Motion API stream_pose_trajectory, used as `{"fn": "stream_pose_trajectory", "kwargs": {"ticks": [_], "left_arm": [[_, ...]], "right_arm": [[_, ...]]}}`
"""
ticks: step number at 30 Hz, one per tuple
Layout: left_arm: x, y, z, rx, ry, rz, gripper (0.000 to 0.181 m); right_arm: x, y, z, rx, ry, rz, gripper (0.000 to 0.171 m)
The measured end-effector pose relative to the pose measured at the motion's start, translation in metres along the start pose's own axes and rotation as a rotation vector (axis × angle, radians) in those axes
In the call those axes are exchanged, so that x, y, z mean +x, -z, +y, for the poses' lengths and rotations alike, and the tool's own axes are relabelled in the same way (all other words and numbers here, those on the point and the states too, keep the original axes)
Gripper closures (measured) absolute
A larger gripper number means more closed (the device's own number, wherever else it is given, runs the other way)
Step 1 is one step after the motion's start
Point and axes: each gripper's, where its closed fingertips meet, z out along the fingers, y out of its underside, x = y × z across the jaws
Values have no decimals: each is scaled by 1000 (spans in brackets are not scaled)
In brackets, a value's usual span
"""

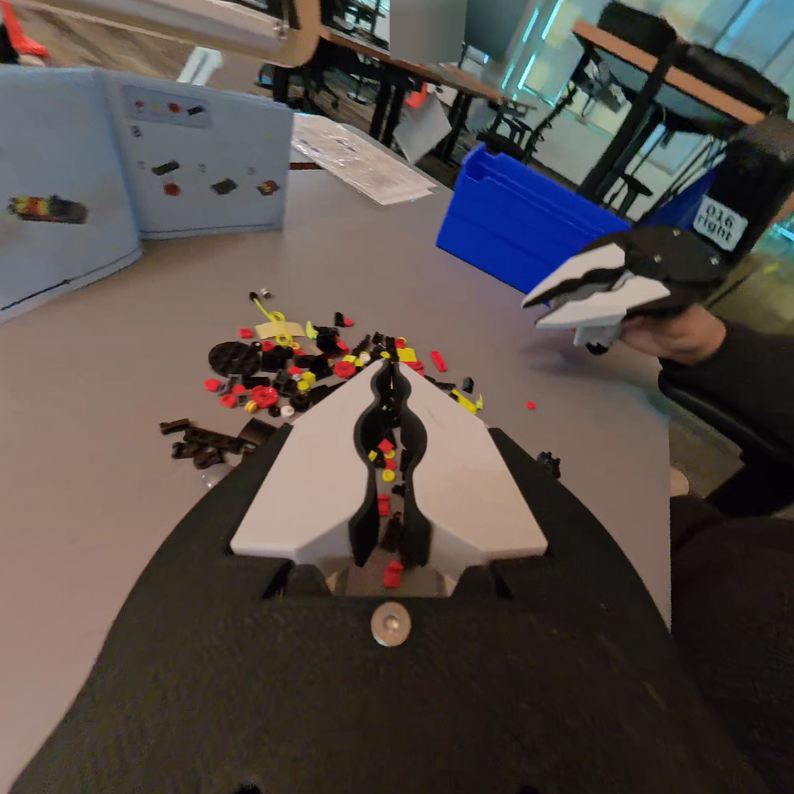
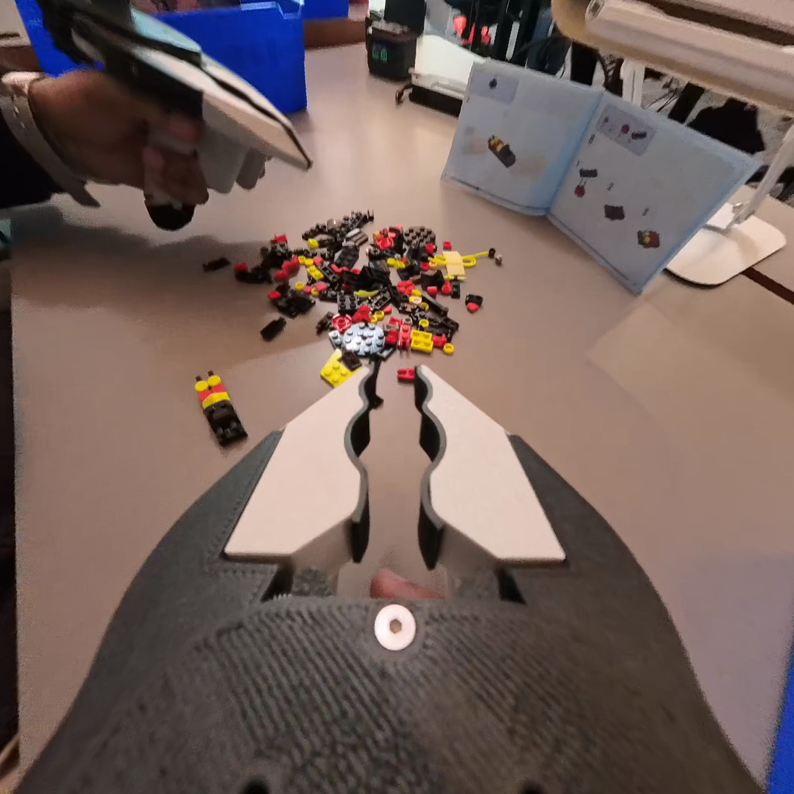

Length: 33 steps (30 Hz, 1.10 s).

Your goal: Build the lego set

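A pile of loose red, yellow and black lego pieces (image 1: 300,369) lies on the grey table (image 1: 129,515); it also shows in the right wrist view (image 2: 369,292). My left gripper (image 1: 389,364) hovers over the pile's near edge, shut and empty. My right gripper (image 2: 394,373) is open just above the table at the pile's near edge, with a small red piece (image 2: 405,374) lying by its tips. A small built section (image 2: 219,408) of yellow, red and black lies apart, left of the right gripper. The left gripper (image 2: 300,157) is above the pile's far left.
An open instruction booklet (image 1: 206,163) (image 2: 601,172) stands behind the pile. A blue bin (image 1: 515,223) (image 2: 258,43) sits at the table's far side. A clear plastic bag (image 1: 356,163) lies beyond the booklet. A white stand base (image 2: 730,249) sits behind the booklet. The gap from one gripper's tips to the other's is roughly 15 centimetres. About 8 centimetres separates my right fingertips from the small red piece (image 2: 405,374). Look for it in the left wrist view (image 1: 442,365) too.
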Motion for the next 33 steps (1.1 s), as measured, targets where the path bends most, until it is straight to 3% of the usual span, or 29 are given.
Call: {"fn": "stream_pose_trajectory", "kwargs": {"ticks": [1, 7, 15, 19, 21, 24, 33], "left_arm": [[-4, 0, -1, 7, 34, 0, 181], [-10, 1, -4, 51, 211, 47, 181], [-13, 0, -1, 47, 221, 35, 181], [-9, -1, 6, -17, 148, 35, 181], [0, -5, 29, -185, 52, 61, 181], [-8, -6, 50, -336, -159, -70, 181], [-40, 4, 43, -354, -173, -265, 180]], "right_arm": [[-1, -1, 3, -23, 1, -3, 156], [2, -15, 14, -98, -23, 12, 160], [31, -55, 20, -178, 20, 53, 158], [36, -70, 25, -195, 9, 36, 157], [32, -72, 31, -207, -26, 13, 158], [29, -69, 31, -202, -40, 7, 158], [30, -62, 26, -160, -96, -1, 158]]}}
